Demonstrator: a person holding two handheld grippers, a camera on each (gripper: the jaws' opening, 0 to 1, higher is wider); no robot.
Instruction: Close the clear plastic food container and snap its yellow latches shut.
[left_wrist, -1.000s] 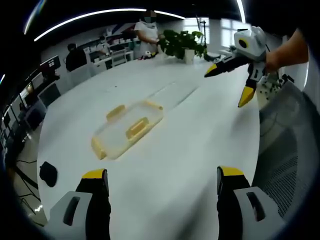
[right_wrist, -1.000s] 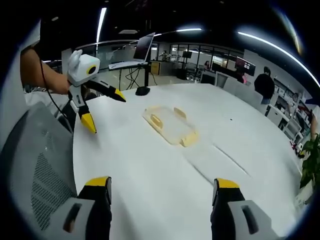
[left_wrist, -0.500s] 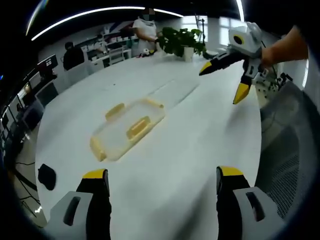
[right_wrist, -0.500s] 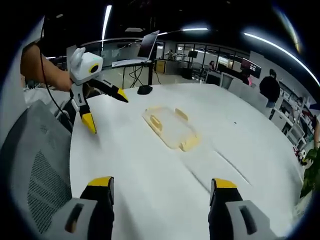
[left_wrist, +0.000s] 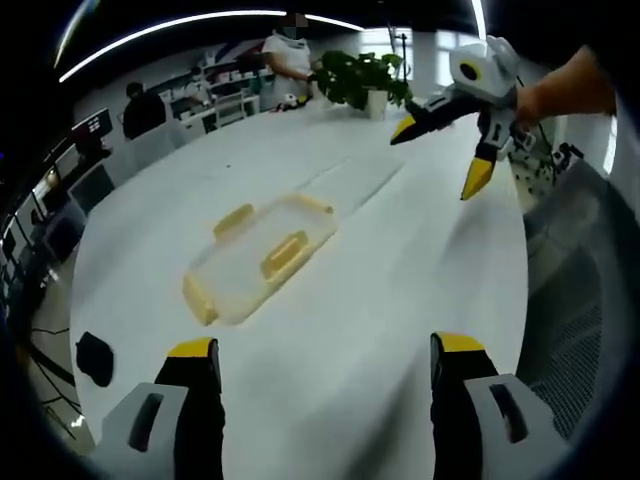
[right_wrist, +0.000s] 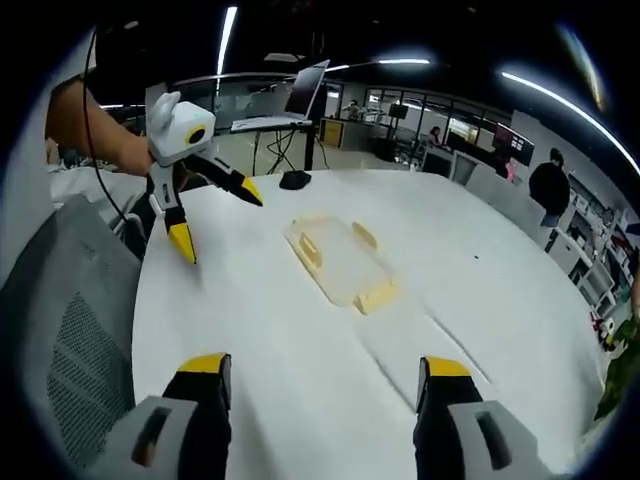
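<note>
Since a second ago the right gripper (left_wrist: 445, 150) has drifted higher and further over the white table (left_wrist: 380, 290), jaws spread and empty. Its partner, the left gripper (right_wrist: 215, 215), hangs released above the near edge beside a grey mesh chair (right_wrist: 70, 330). No writing is readable; the clear plastic food container (left_wrist: 262, 262), flat, rounded-rectangular, with yellow latches (left_wrist: 284, 254), lies mid-table, apart from both.

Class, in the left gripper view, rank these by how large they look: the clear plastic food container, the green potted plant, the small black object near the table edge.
1. Clear plastic food container
2. Green potted plant, farther off, so probably bigger in reality
3. Small black object
</note>
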